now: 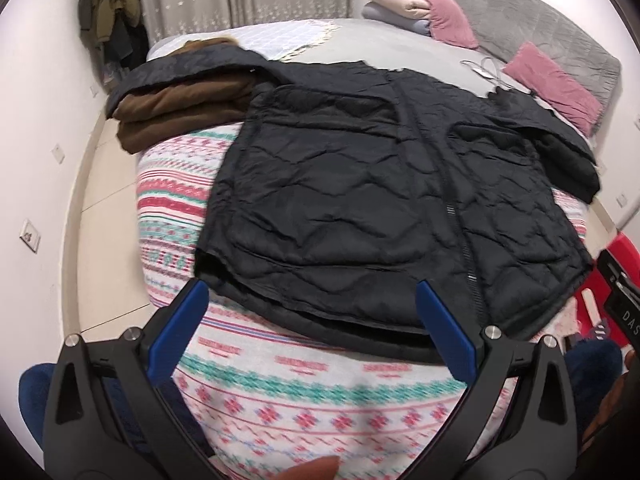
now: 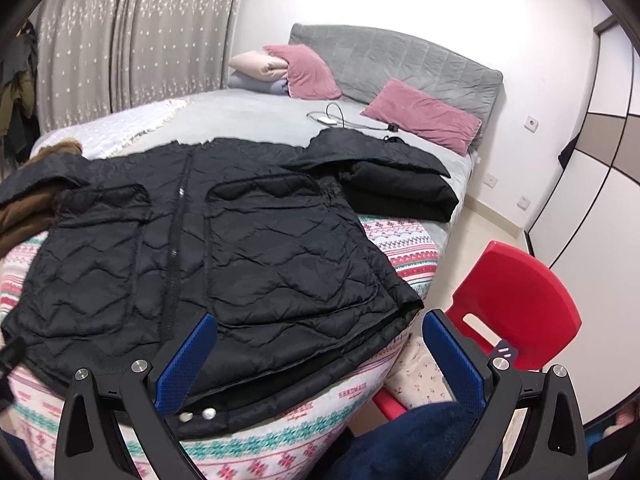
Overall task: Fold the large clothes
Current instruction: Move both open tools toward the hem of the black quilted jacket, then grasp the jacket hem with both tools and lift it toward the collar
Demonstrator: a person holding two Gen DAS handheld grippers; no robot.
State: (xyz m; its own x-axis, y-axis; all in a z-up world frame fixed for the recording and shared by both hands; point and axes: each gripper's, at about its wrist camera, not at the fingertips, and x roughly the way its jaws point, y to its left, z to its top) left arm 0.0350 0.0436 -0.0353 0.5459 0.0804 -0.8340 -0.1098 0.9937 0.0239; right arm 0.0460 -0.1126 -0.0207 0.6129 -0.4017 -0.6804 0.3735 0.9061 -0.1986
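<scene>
Jacket flat; only right wrist view shows red chair.

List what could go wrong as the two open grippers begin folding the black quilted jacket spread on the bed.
The jacket has a sleeve draped over the brown folded garment, so lifting may drag that pile. The charging cable lies near the collar and might snag. The hem overhangs the bed's edge by the red chair, so the jacket could slide off.

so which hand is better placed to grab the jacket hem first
Right, probably. The right gripper hangs open over the black jacket's near hem corner, while the left gripper is also open but partly over bare blanket.
</scene>
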